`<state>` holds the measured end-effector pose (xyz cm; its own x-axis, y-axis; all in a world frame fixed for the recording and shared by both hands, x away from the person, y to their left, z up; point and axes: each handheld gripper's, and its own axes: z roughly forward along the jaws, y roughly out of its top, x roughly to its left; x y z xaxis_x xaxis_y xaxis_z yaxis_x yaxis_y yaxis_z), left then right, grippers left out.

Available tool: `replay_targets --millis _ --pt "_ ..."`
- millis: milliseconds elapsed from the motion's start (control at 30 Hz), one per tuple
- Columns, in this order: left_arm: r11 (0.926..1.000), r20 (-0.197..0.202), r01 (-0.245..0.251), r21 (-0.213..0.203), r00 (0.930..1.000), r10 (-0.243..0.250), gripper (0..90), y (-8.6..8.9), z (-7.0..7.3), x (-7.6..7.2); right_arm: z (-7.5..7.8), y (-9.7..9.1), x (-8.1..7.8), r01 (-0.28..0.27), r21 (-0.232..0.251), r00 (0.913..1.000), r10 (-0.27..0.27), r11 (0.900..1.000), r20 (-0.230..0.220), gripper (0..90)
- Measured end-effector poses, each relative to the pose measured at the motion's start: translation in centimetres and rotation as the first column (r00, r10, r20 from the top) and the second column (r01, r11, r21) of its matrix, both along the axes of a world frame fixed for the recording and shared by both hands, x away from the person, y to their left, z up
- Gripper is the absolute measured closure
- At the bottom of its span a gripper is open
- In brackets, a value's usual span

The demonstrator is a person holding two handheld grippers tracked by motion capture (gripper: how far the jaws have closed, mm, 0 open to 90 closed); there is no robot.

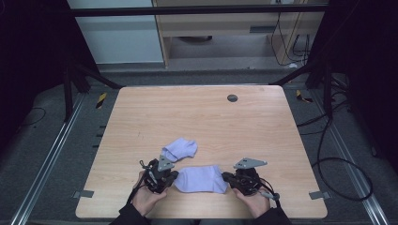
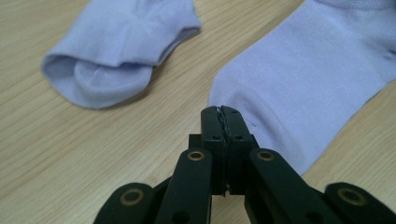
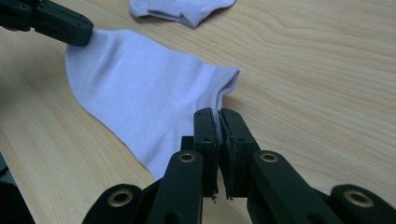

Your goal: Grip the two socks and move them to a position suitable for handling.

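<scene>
A soft, finely knitted matt cloth is seen on the lilac sock (image 2: 303, 79). Smooth pale wood grain is shown by the table (image 1: 211, 117). Matt black plastic is displayed on the jaws.

Both hand-held grippers (image 1: 174, 177) (image 1: 226, 177) clamped, jaws inward.

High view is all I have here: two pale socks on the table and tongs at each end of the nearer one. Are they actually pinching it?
Observer: Yes on the left. The left gripper view shows the left tongs shut on the edge of the toe end of the flat sock.
Operator: And the right?
Observer: The right tongs are shut on that sock's cuff edge, with fabric caught between the jaws.
Operator: Is the second sock tidy?
Observer: No. The crumpled sock is bunched, its opening gaping toward the left camera.
Operator: Do the socks touch?
Observer: In the left gripper view, bare table shows between them.
</scene>
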<state>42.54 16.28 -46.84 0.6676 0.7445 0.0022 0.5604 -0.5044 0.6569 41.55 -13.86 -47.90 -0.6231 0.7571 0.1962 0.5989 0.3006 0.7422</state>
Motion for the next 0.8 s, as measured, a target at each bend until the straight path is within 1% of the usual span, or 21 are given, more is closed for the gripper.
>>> replay_targets --millis 100,133,200,233,267,300,333,400,433,500,567,633,667,700,733,767,800 --pt "1.0 -0.014 -0.007 0.001 0.9999 0.007 88.8 0.5 -0.6 0.1 -0.3 0.5 0.2 -0.014 -0.012 0.9999 0.014 0.9998 0.002 85.9" --pt "1.0 -0.019 -0.007 0.003 0.9998 0.007 88.8 0.5 -0.8 0.1 -0.5 0.8 0.3 -0.018 -0.023 0.9998 0.018 0.9996 -0.008 85.8" --pt "0.9999 -0.025 -0.007 0.009 0.9997 0.007 88.8 0.3 -1.2 0.2 -0.6 0.8 0.3 -0.021 -0.03 0.9998 0.021 0.9993 -0.006 85.8" --pt "0.9999 -0.027 -0.004 0.011 0.9996 0.005 88.6 0.3 -1.4 0.2 -1.0 0.8 0.4 -0.021 -0.035 0.9997 0.021 0.9992 -0.013 85.7" --pt "0.9999 -0.028 -0.004 0.014 0.9996 0.004 88.6 0.2 -1.5 0.2 -1.0 0.8 0.4 -0.021 -0.035 0.9997 0.021 0.9992 -0.013 85.7" --pt "0.9999 -0.03 -0.005 0.012 0.9995 0.005 88.4 0.2 -1.6 0.2 -1.1 0.8 0.5 -0.025 -0.041 0.9996 0.025 0.9989 -0.013 85.5" --pt "0.9999 -0.03 -0.005 0.013 0.9995 0.005 88.2 0.2 -1.7 0.2 -1.2 0.8 0.4 -0.022 -0.045 0.9995 0.021 0.9988 -0.022 85.4" --pt "0.9999 -0.025 -0.009 0.01 0.9996 0.009 84.6 0.3 -1.8 0.2 -1.3 0.8 0.4 -0.025 -0.045 0.9996 0.024 0.9987 -0.015 84.5" --pt "0.9999 -0.021 -0.013 0.008 0.9997 0.013 84.6 0.3 -1.8 0.1 -1.3 0.8 0.4 -0.024 -0.045 0.9996 0.023 0.9987 -0.015 83.5" --pt "0.9996 -0.008 -0.027 0.003 0.9996 0.027 77.5 0.5 -1.9 0.1 -1.3 0.7 0.4 -0.019 -0.04 0.9998 0.019 0.999 -0.006 79.2" --pt "0.9992 0.005 -0.037 -0.016 0.9993 0.037 71.2 0.9 -1.6 0.1 -1.1 0.6 0.4 -0.011 -0.038 0.9999 0.011 0.9992 -0.003 76.0" --pt "0.998 0.029 -0.052 -0.036 0.9982 0.053 65.1 1.3 -1.2 0.1 -0.9 0.2 0.4 -0.002 -0.02 0.9997 0.003 0.9998 0.023 71.8" --pt "0.9974 0.037 -0.057 -0.043 0.9976 0.059 61.1 1.5 -1.0 0.1 -0.6 -0.1 0.5 0.016 -0.01 0.9985 -0.015 0.9998 0.053 68.2" --pt "0.996 0.049 -0.069 -0.056 0.9962 0.072 59.0 1.9 -0.7 0.2 -0.4 -0.3 0.5 0.023 -0.002 0.9969 -0.022 0.9997 0.075 67.0" --pt "0.995 0.056 -0.076 -0.065 0.9953 0.079 59.0 2.1 -0.5 0.2 -0.4 -0.3 0.5 0.023 -0.002 0.9969 -0.022 0.9997 0.075 67.0" --pt "0.9929 0.065 -0.09 -0.078 0.9933 0.095 55.6 2.4 -0.3 0.4 0.0 -0.5 0.7 0.029 0.012 0.9942 -0.03 0.9995 0.103 63.3" --pt "0.9907 0.075 -0.105 -0.087 0.9909 0.111 55.6 2.6 -0.1 0.5 0.0 -0.5 0.7 0.029 0.012 0.9942 -0.03 0.9995 0.103 63.3"
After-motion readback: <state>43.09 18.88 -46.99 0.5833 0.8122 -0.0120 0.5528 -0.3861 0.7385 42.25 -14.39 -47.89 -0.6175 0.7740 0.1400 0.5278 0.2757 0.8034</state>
